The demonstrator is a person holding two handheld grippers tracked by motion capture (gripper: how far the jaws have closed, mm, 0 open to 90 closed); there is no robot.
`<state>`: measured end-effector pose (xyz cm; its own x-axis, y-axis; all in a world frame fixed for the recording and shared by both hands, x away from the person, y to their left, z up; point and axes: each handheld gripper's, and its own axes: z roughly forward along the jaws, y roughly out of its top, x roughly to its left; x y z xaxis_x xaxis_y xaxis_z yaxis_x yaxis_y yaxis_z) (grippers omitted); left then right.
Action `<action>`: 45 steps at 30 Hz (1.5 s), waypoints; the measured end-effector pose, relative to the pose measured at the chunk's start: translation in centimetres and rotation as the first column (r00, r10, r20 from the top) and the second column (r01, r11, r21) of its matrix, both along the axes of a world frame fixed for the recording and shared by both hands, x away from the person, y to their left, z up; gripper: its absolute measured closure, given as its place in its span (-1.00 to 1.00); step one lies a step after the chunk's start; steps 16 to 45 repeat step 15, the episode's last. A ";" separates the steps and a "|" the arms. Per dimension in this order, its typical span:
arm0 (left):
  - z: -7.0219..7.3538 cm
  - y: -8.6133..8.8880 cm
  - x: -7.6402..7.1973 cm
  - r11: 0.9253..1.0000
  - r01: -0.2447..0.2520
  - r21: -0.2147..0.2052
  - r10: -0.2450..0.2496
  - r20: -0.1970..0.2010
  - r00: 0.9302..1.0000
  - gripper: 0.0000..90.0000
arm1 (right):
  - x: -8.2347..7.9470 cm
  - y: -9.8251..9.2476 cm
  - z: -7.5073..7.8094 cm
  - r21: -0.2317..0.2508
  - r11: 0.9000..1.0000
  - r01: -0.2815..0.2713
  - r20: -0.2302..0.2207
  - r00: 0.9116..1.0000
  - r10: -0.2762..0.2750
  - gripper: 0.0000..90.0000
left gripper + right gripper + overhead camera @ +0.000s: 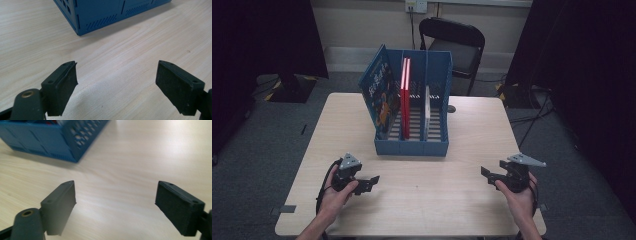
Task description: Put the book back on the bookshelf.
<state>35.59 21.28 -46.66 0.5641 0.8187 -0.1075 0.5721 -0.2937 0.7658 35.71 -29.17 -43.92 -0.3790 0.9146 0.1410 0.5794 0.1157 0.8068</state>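
- The high view is dim, and the room's left and right sides are almost black.
- The table point(447, 175) is the brightest part.
- In the right gripper view, the blue rack point(50, 140) looks blurry, with a dark shadow under it.

Left gripper point(368, 183), right gripper point(488, 173): black bodies, grey three-cornered top plates, black cables, flat dark pads point(65, 86), brass-coloured pivot rivet.

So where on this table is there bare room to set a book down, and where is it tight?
Free: the table strip in front of the blue rack, between the left gripper and right gripper; also the patches left and right of the rack. Crowded: inside the rack, where the blue book, red book and white book stand.
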 end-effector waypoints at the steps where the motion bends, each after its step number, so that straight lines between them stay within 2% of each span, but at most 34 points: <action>1: 0.0 0.0 0.0 1.000 0.002 -0.001 -0.002 0.000 1.000 -0.62 | 0.0 -0.4 -0.5 -0.008 1.000 0.017 -0.014 1.000 -0.018 -0.65; 3: 0.0 0.0 0.0 1.000 0.003 0.001 -0.003 -0.001 1.000 -0.62 | 0.0 -0.7 -1.0 -0.026 0.999 0.033 -0.025 0.999 -0.033 -0.64; 4: 0.0 0.0 0.0 1.000 0.003 0.002 -0.003 -0.001 1.000 -0.62 | 0.0 -1.1 -2.0 -0.059 0.997 0.042 -0.060 0.997 -0.046 -0.64; 7: 0.0 0.1 0.0 1.000 -0.002 0.001 0.002 -0.008 1.000 -0.62 | 0.0 -1.4 -2.5 -0.084 0.994 0.070 -0.092 0.993 -0.078 -0.67; 12: -0.1 0.3 0.1 1.000 -0.005 0.003 0.005 -0.004 1.000 -0.62 | 0.2 -1.4 -2.7 -0.092 0.991 0.097 -0.096 0.990 -0.106 -0.67; 15: -0.2 0.4 0.3 1.000 -0.021 0.018 0.022 -0.015 1.000 -0.62 | 0.4 -1.1 -3.2 -0.111 0.991 0.080 -0.114 0.989 -0.093 -0.67; 45: -0.2 0.4 0.3 1.000 -0.021 0.018 0.022 -0.015 1.000 -0.62 | 0.4 -1.1 -3.2 -0.111 0.991 0.080 -0.114 0.989 -0.093 -0.67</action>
